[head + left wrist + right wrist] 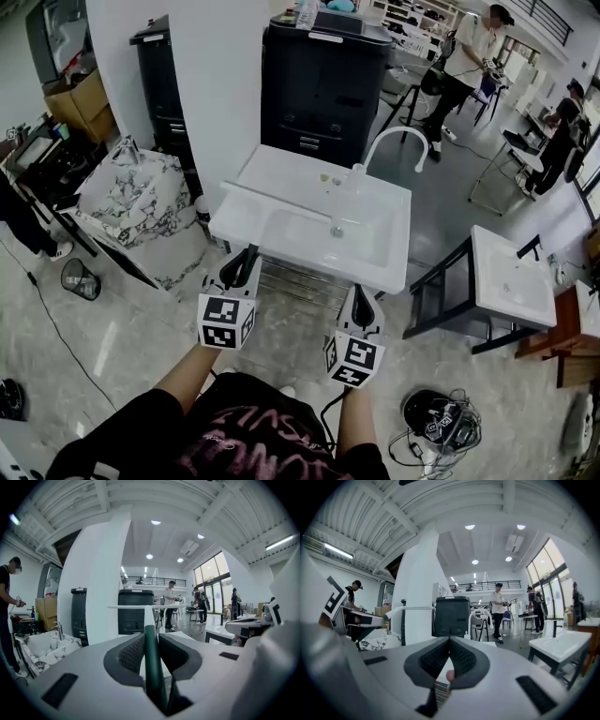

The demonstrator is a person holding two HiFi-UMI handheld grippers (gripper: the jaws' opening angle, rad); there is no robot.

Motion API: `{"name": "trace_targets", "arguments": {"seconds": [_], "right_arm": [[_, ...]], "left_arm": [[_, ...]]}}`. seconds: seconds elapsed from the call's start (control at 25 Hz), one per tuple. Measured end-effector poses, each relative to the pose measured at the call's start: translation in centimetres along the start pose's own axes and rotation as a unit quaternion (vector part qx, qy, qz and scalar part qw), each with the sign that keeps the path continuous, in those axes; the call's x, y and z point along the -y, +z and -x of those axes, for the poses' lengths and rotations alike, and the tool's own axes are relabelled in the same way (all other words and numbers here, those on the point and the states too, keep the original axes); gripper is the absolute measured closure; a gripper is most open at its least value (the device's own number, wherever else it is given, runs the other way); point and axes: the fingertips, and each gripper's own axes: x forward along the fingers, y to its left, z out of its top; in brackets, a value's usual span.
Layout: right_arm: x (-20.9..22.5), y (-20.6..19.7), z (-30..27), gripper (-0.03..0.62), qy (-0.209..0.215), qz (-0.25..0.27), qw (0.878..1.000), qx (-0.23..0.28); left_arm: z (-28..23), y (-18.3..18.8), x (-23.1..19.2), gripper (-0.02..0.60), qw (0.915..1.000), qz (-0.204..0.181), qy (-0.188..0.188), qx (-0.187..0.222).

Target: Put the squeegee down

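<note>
Clamping the dark green handle of the squeegee [151, 667], the left hand-held gripper [244, 261] hovers at the white sink's [375, 274] front edge, while the right hand-held gripper [450, 641] has its jaws together, holding nothing.

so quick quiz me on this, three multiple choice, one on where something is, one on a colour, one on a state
1. What holds the squeegee?
A. the right tongs
B. the left tongs
C. neither, it lies loose

2. The squeegee's handle is
A. red
B. yellow
C. dark green

3. The right tongs are
A. shut, with nothing in them
B. wide open
C. shut on a cloth

Answers:
1 B: the left gripper view shows the handle clamped between the ribbed pads.
2 C: the part that runs up between the pads is dark green, and turns white higher up.
3 A: in the right gripper view the pad tips meet and nothing sits between them.
</note>
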Motion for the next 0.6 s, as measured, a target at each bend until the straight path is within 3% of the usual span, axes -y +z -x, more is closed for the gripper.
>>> {"name": "trace_targets", "arguments": {"seconds": [0.6], "right_arm": [[2.2,-0.8,-0.3,0.574,0.030,0.002,1.000,0.001]], "left_arm": [[-0.9,0.6,2.3,0.488,0.9996,-0.008,0.025,0.010]]}}
